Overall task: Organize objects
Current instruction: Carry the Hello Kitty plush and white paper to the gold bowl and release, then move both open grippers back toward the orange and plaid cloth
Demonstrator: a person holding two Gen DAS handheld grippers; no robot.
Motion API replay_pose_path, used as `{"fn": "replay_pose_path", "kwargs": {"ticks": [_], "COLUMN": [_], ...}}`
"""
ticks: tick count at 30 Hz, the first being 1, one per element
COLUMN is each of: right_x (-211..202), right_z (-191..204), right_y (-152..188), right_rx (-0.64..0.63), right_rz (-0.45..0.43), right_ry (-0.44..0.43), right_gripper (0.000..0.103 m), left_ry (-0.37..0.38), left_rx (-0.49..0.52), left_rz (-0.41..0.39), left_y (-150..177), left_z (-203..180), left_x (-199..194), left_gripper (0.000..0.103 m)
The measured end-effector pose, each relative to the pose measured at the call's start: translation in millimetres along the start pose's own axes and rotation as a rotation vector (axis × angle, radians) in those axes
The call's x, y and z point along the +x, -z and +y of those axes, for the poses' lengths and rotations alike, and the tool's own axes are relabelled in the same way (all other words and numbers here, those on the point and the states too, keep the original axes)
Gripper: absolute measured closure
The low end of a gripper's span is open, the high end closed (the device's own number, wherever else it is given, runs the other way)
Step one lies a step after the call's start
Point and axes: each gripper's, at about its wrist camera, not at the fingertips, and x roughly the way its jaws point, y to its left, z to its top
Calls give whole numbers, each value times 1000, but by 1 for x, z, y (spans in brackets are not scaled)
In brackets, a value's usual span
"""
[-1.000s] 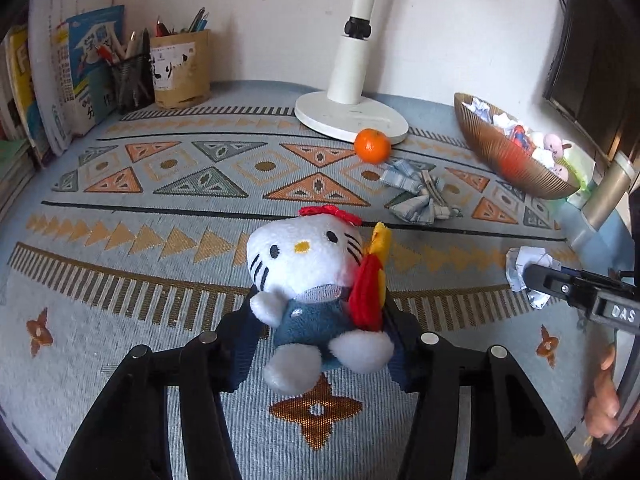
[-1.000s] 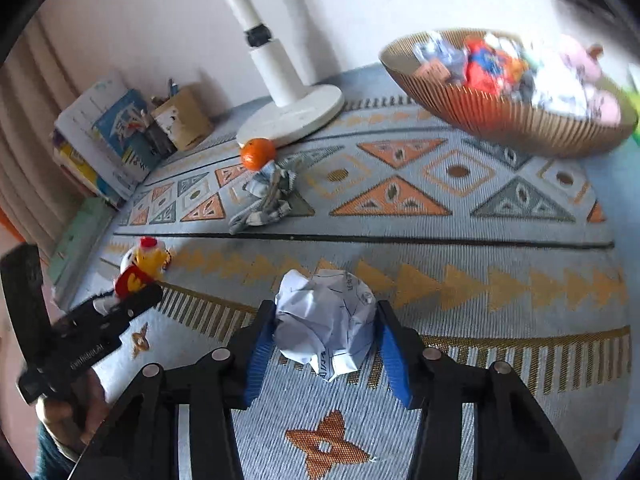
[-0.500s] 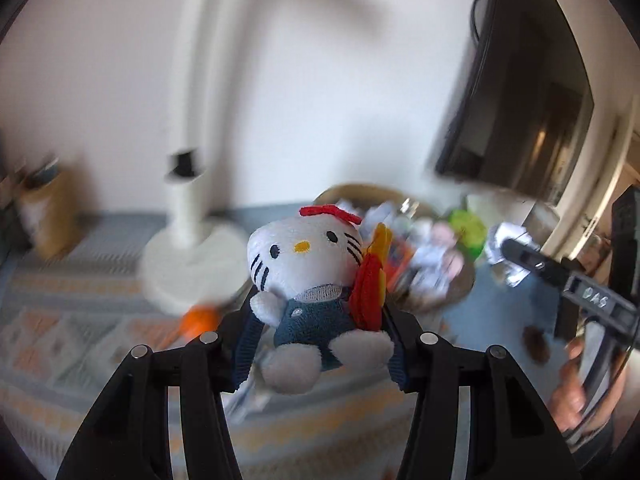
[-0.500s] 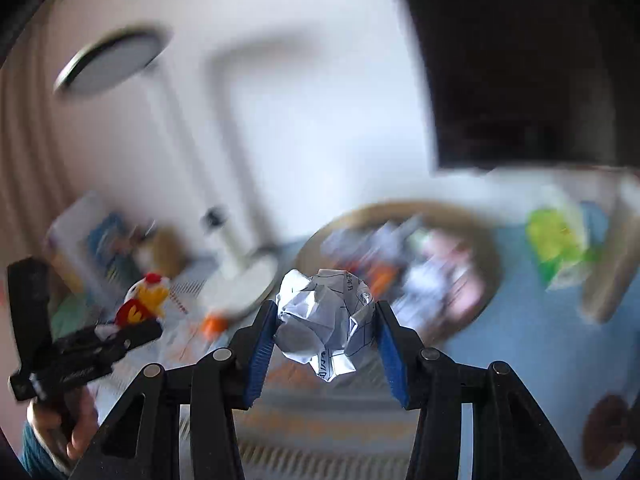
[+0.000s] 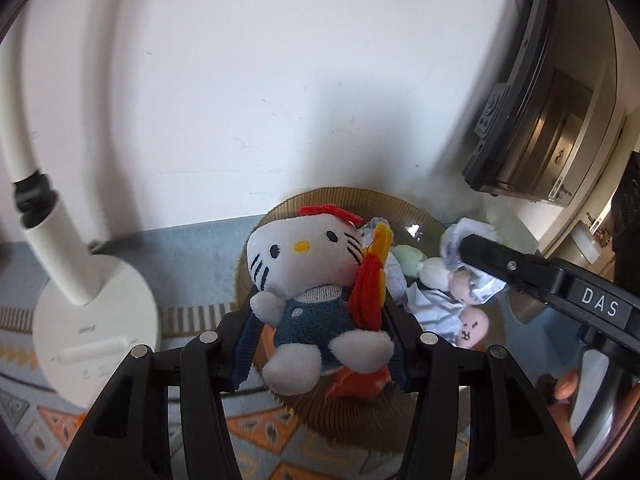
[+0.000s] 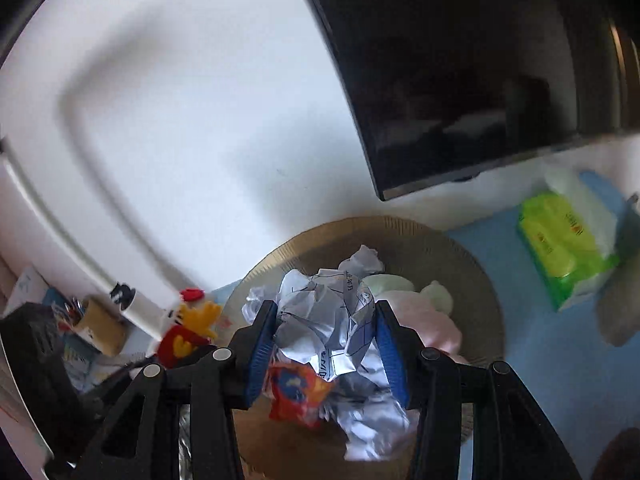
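Left gripper (image 5: 320, 320) pinches white cat plush (image 5: 308, 280), held above brown bowl (image 5: 340, 196). Right gripper (image 6: 326, 336) pinches crumpled paper ball (image 6: 326, 320) over same bowl. Bowl holds toys, paper wads. Lamp base (image 5: 94, 320) beside bowl on surface.

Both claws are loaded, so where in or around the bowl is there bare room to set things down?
The bowl is crowded in the middle and back with crumpled paper and soft toys. Its near left floor looks bare. Blue cloth between the bowl and the green wipes pack is free.
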Motion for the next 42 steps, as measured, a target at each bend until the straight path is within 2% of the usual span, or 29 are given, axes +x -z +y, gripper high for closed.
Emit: {"fn": "replay_pose_path", "kwargs": {"ticks": [1,2,3,4,7,9,13,15,17,18,19,20,21,22,24,26,28,31,33,36,40,42], "right_x": [6,12,18,20,4,-16,-52,-70,-83,-87,-92,-95,-93,-89,-76,-62,-58,-52,-46,-43,-42,-43], "right_z": [-3,-4,-6,-8,-12,-13,-7,3,14,18,25,34,41,47,61,76,86,96,97,105,115,121], "right_y": [0,0,1,1,8,13,31,46,62,70,82,100,116,135,178,207,221,235,244,247,251,253], "right_rx": [9,15,22,30,51,59,63,55,50,45,32,3,-24,-56,-144,-232,-304,-389,-418,-464,-522,-547], "right_rz": [12,33,63,78,49,22,28,60,102,114,129,147,160,169,158,145,99,47,57,58,46,63], "right_ry": [-13,-17,-1,9,-9,-19,-74,-86,-119,-138,-168,-202,-218,-216,-160,-133,-97,-29,8,21,38,14], "right_gripper": [51,40,36,36,36,35,35,35,35,35,34,29,24,11,9,9,9,9,9,9,9,9], "left_ry": [-1,1,0,-3,31,69,33,27,-36,-97,-156,-245,-287,-319,-352,-397,-469,-467,-443,-494,-456,-358], "left_rx": [5,11,20,32,21,2,8,0,-23,-49,-76,-122,-156,-211,-258,-270,-236,-250,-289,-269,-250,-269], "left_rz": [11,20,36,51,75,58,8,-23,-37,-36,-28,-9,-2,-9,-8,-2,-46,-66,-68,-79,-32,9], "left_y": [-1,0,2,4,12,17,32,41,55,65,72,87,100,123,152,182,204,220,225,227,225,219], "left_z": [-1,0,0,0,8,17,31,39,53,63,74,87,98,116,141,163,173,182,187,183,182,184], "left_x": [6,7,10,11,-4,-30,-95,-126,-159,-178,-189,-203,-213,-224,-230,-220,-208,-200,-196,-200,-193,-190], "left_gripper": [46,42,31,28,28,28,28,28,22,16,16,16,16,16,16,17,17,17,17,17,17,19]}}
